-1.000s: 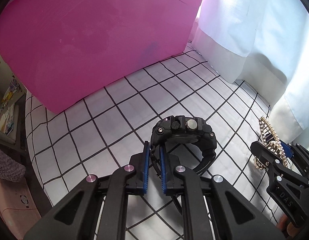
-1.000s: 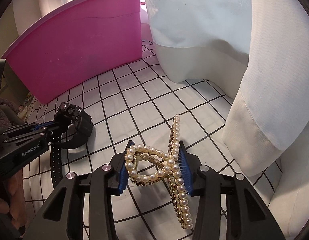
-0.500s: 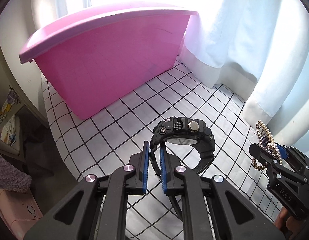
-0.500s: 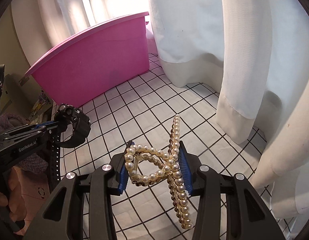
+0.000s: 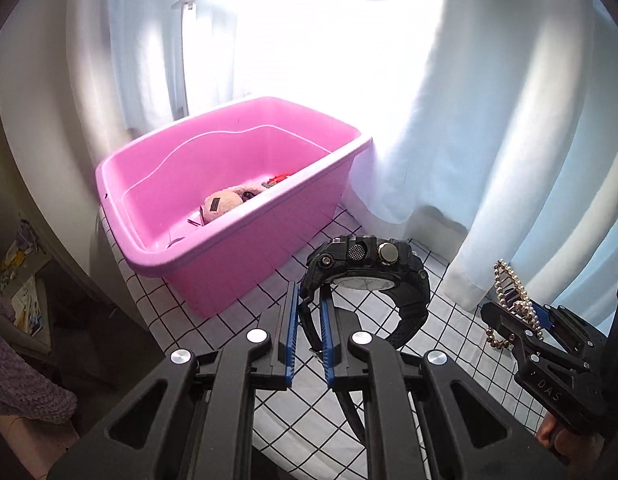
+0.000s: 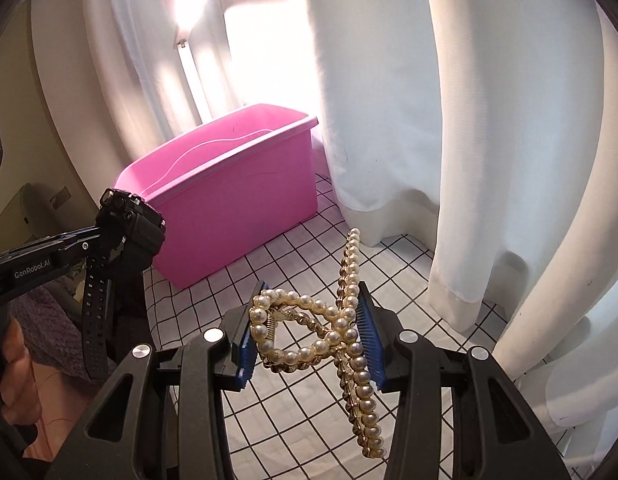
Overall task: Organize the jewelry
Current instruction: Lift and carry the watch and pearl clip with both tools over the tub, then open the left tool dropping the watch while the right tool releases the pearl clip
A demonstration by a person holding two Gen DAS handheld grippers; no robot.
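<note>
Pink plastic bin (image 5: 245, 216) stands ahead of both tools on the black-gridded white cloth (image 5: 393, 320), already holding a pale plush item (image 5: 225, 204) and a few small bits; what those bits are is too small to tell. Neither of the two pieces in hand has gone in yet. The left tool (image 5: 309, 332) is clamped tight on the strap of a black watch (image 5: 365, 276), whose case sits just beyond its blue pads (image 5: 293, 328), clear of the cloth. To its right, the right tool (image 6: 309, 336) grips a pearl hair claw (image 6: 333, 320) across its looped end, jaws partway closed on it, the long pearl row running forward and back past the pads. Both pieces hang in the air short of the bin's near wall. Judged from this, the pick-up is done and the carry and drop into the bin remain. White curtains (image 6: 469, 160) hang close on the right tool's right side.
</note>
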